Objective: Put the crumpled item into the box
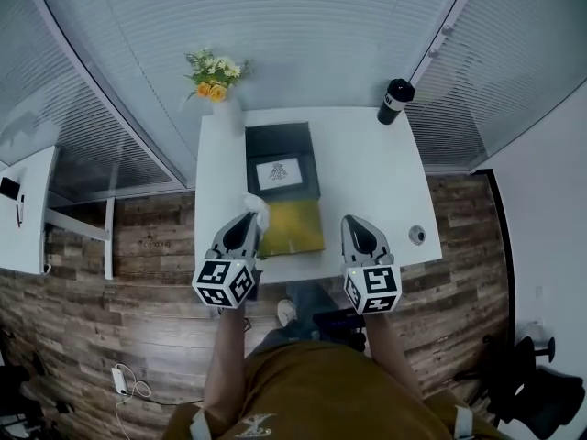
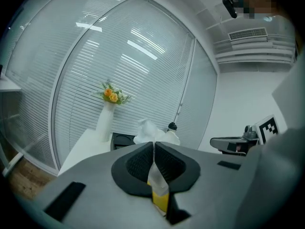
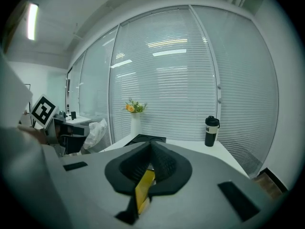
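A white crumpled item (image 1: 258,206) is pinched in my left gripper (image 1: 249,218), which is shut on it above the table's front left part. In the left gripper view the crumpled item (image 2: 148,130) sticks up past the closed jaws of the left gripper (image 2: 154,145). The dark open box (image 1: 280,159) lies beyond, at the table's middle back, with a white card inside. My right gripper (image 1: 354,224) is shut and holds nothing, right of a yellow flat piece (image 1: 292,228). From the right gripper (image 3: 151,145) the box (image 3: 148,138) lies ahead.
A white vase of flowers (image 1: 220,90) stands at the back left corner of the white table (image 1: 367,172). A black tumbler (image 1: 395,101) stands at the back right. A small round object (image 1: 417,235) lies near the front right edge. Wooden floor surrounds the table.
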A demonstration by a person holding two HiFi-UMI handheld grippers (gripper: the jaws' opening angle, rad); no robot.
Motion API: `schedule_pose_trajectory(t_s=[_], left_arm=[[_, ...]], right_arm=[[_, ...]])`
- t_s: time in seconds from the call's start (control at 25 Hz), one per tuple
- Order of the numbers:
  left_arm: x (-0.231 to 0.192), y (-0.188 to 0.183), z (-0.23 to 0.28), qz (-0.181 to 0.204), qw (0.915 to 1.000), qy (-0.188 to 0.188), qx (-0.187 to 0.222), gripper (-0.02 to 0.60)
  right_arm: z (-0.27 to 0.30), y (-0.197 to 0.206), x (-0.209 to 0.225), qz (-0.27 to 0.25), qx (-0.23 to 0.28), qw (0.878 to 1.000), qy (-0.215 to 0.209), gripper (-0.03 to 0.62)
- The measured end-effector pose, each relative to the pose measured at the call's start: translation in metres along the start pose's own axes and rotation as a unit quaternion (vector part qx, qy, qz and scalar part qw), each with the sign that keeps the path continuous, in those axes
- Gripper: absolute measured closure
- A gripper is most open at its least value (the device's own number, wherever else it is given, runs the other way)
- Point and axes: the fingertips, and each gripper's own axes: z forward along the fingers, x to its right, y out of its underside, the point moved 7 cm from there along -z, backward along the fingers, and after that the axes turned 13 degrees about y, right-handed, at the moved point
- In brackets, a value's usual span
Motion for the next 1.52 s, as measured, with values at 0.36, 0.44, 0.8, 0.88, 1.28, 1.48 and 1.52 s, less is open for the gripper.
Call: schedule_pose_trajectory(t_s=[0.36,0.44,0.8,0.88,1.28,1.48,1.52], left_arm=[[-0.005,-0.005,0.013,0.003,1.0,0.003,-0.008,0.548],[-0.005,-0.005,0.016,0.004,0.9999,0.005,-0.011,0.548],[-0.008,0.005,0.02,-0.002,0.9997,0.005,-0.023,0.548],[-0.009,0.008,0.021,-0.003,0.9996,0.004,-0.028,0.548],[-0.011,0.026,0.028,-0.01,0.9985,0.005,-0.054,0.548],[-0.015,0.036,0.034,-0.013,0.9975,0.004,-0.069,0.548],[-0.015,0.038,0.035,-0.013,0.9972,0.004,-0.073,0.548]], right_arm=[[0.024,-0.001,-0.007,0.007,0.001,1.0,-0.021,0.582],[0.028,0.0,-0.006,0.007,-0.002,1.0,-0.021,0.582],[0.033,0.016,-0.006,0.008,-0.024,0.999,-0.026,0.582],[0.035,0.019,-0.007,0.009,-0.027,0.999,-0.028,0.582],[0.043,0.034,-0.007,0.008,-0.049,0.998,-0.037,0.582],[0.049,0.041,-0.006,0.008,-0.058,0.997,-0.041,0.582],[0.05,0.043,-0.006,0.008,-0.06,0.997,-0.041,0.582]])
